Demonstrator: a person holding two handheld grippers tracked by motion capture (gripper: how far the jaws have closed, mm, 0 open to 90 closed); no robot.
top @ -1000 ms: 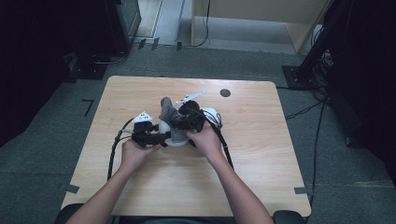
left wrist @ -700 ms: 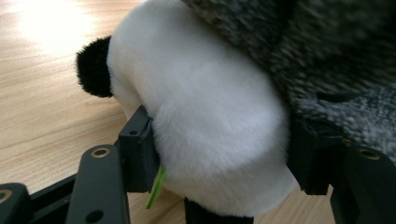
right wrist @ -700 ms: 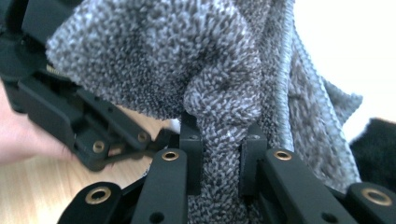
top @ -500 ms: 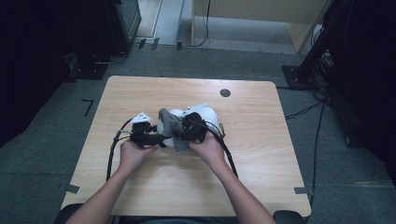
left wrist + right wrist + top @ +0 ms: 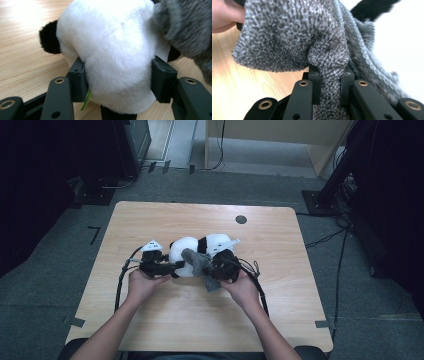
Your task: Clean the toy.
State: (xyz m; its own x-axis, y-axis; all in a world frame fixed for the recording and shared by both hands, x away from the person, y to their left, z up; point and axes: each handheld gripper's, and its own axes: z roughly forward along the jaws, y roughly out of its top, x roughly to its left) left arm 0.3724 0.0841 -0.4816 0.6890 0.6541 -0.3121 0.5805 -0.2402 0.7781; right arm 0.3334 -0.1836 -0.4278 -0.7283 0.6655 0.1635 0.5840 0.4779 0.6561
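Near the table (image 5: 150, 330) middle, the panda toy (image 5: 112, 50) is pinched by the left gripper (image 5: 117, 80), whose jaws have just been closing; the grey sock (image 5: 294, 37) (clamped tight in the right gripper (image 5: 329, 85)) should be drawn gently over it.

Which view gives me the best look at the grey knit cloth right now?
The right gripper view: the grey knit cloth is close, pinched between that gripper's jaws. The left gripper view catches a corner against the panda plush. The high view shows it small.

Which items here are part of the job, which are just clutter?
In the job: panda, clamped by left gripper; grey cloth, pinched by right gripper.
Lying about: round black spot on table; cables on floor.
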